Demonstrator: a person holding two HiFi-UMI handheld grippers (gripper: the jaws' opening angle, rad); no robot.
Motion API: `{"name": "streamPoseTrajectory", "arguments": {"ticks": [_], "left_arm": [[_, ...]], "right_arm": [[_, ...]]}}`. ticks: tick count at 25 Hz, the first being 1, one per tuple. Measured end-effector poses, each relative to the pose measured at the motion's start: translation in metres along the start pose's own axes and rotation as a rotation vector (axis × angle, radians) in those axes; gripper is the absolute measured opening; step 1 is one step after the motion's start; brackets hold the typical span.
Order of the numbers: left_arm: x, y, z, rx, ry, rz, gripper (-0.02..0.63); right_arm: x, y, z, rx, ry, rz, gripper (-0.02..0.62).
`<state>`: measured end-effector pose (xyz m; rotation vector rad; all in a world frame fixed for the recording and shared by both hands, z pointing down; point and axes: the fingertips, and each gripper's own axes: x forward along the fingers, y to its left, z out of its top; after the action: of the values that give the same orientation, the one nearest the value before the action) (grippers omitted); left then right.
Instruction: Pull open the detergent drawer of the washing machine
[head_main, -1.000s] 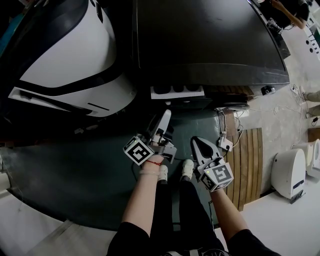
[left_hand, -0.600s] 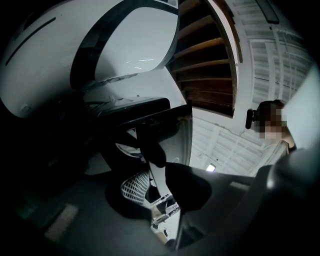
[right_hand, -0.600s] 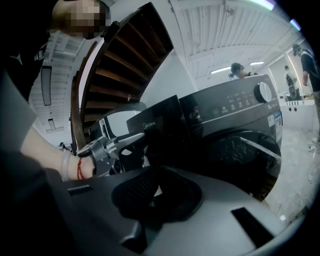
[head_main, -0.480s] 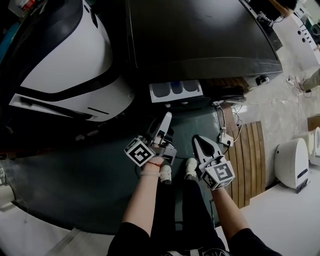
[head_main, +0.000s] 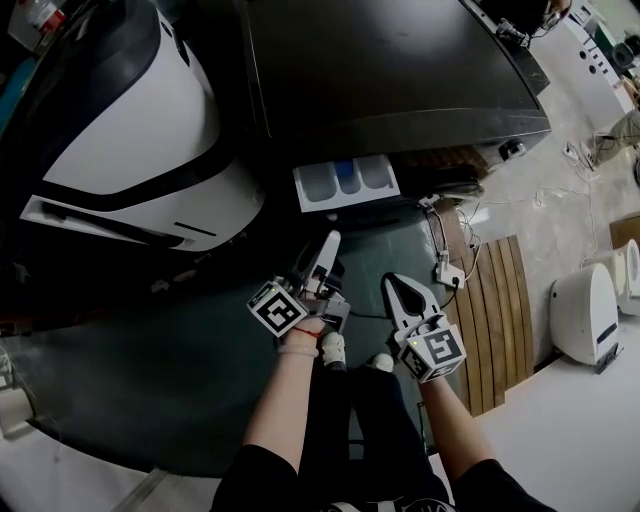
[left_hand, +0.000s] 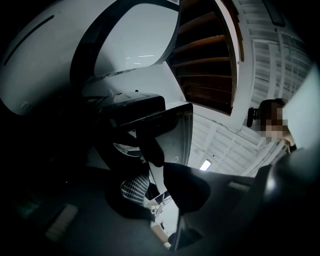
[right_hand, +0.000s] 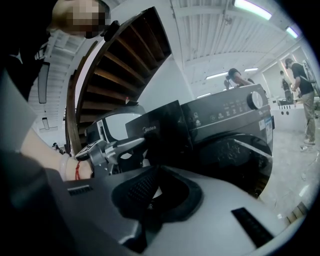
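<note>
The dark washing machine (head_main: 400, 70) fills the top of the head view. Its detergent drawer (head_main: 345, 185) stands pulled out, and its white compartments show. My left gripper (head_main: 331, 240) points up at the drawer's dark front panel (left_hand: 145, 114) from just below it. Its jaws have just been closing. Light still shows between the pads and nothing lies between them. I cannot tell whether a fingertip touches the panel. My right gripper (head_main: 400, 292) is shut and empty, beside the left one and further from the machine (right_hand: 230, 130). The right gripper view shows the left gripper (right_hand: 144, 141) at the panel's edge (right_hand: 157, 131).
A large white appliance (head_main: 130, 130) stands close on the machine's left. A power strip with cables (head_main: 447, 270) and wooden slats (head_main: 495, 320) lie on the floor to the right, and a white device (head_main: 580, 340) sits beyond them. My shoes (head_main: 326, 347) stand below the grippers. People (right_hand: 302, 95) stand far off.
The drawer has come further out of the machine and more of its compartments shows. The left gripper has drawn back with it. The right gripper has barely shifted.
</note>
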<state>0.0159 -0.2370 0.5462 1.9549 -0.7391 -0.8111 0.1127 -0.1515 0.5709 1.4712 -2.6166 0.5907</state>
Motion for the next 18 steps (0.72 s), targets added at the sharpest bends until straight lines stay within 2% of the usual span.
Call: {"name": "streamPoseTrajectory", "arguments": {"ticks": [5,12,18], "left_arm": [[-0.005,0.004,-0.001,0.058,0.0,0.032,0.069],[-0.009,-0.005,-0.005,0.041,-0.019,0.029,0.066],[-0.022,-0.012,-0.024,0.074,0.047,0.012,0.061]], "right_arm": [[-0.003,-0.005,0.0,-0.013,0.005,0.015,0.014],[-0.023,-0.01,-0.005,-0.016,0.027,0.015,0.014],[-0.021,-0.008,-0.004,-0.006,0.016,0.022,0.012]]}}
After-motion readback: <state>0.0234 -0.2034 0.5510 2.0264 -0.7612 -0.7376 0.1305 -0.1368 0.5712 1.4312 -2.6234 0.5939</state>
